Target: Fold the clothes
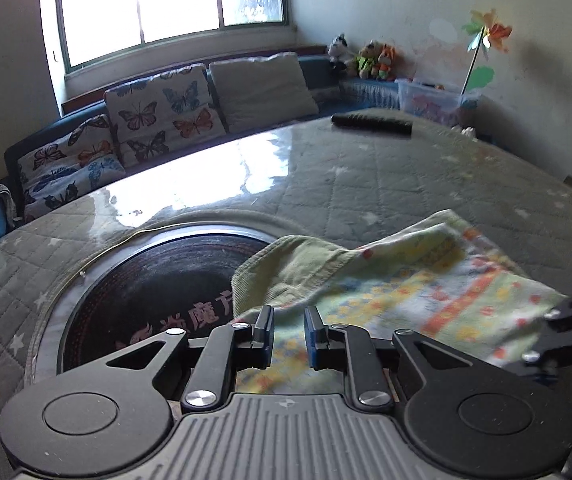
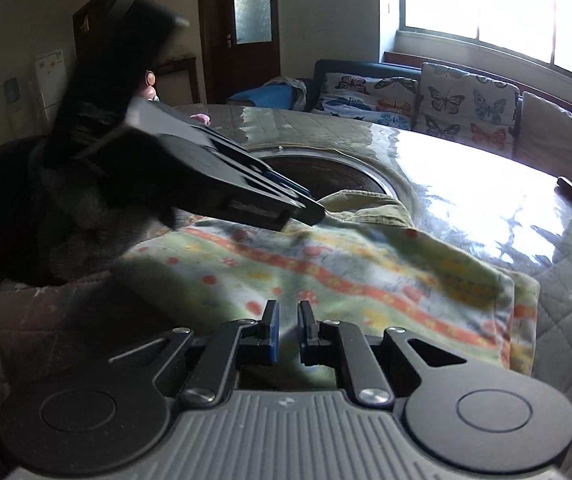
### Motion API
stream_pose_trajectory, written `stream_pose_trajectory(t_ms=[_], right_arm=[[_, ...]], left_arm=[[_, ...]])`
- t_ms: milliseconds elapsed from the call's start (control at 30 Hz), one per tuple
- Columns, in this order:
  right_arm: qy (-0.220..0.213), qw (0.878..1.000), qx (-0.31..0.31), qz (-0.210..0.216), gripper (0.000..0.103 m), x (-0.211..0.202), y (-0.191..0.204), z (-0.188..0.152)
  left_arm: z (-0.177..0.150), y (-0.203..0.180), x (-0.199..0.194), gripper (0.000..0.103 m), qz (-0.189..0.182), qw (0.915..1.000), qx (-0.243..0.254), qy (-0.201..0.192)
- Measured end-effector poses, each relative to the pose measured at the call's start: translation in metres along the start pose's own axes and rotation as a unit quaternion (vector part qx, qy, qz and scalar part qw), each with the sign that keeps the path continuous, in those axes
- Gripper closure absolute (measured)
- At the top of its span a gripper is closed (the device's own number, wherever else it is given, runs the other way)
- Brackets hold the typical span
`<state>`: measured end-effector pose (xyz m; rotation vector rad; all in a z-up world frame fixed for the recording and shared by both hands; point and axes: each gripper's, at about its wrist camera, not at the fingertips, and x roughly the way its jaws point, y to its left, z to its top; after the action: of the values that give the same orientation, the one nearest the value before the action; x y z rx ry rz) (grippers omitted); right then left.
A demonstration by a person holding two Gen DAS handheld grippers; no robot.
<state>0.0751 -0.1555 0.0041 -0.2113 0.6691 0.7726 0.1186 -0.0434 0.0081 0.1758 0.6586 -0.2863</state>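
A floral-patterned cloth [image 1: 426, 292] with a green underside lies on the quilted table [image 1: 366, 184], its far edge folded over. In the left wrist view my left gripper [image 1: 289, 330] has its jaws close together on the cloth's near edge. The right wrist view shows the left gripper [image 2: 318, 212] from the side, its tips at the cloth's green hem [image 2: 366, 208]. My right gripper [image 2: 288, 328] is nearly closed on the near edge of the cloth [image 2: 346, 272]. It also shows at the left view's right edge as the right gripper [image 1: 552, 314], against the cloth. The cloth is blurred.
A dark round inset plate [image 1: 158, 288] sits in the table, partly under the cloth. A black remote [image 1: 372, 122] lies at the far side. Beyond are a sofa with butterfly cushions [image 1: 158, 108] and a plastic box [image 1: 434, 98]. A dark-gloved hand [image 2: 14, 216] holds the left gripper.
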Motion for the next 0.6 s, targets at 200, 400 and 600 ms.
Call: stream_pose_trajectory(t_ms=[200,400,600], right_arm=[[-0.02,0.998,0.053,0.001,0.094,-0.007,-0.005,-0.006],[-0.028,0.995,0.091,-0.019,0.094,-0.013,-0.019,-0.018],[-0.033,0.992,0.111,-0.059,0.094,-0.024,-0.037,-0.033]], left_arm=[[-0.029,-0.017,-0.047,0.084,-0.024,0.9992,-0.008,-0.03],[-0.056,-0.026,-0.051,0.084,-0.013,0.9995,-0.023,-0.018],[-0.066,-0.018,-0.056,0.084,0.0,0.9989,-0.041,-0.023]])
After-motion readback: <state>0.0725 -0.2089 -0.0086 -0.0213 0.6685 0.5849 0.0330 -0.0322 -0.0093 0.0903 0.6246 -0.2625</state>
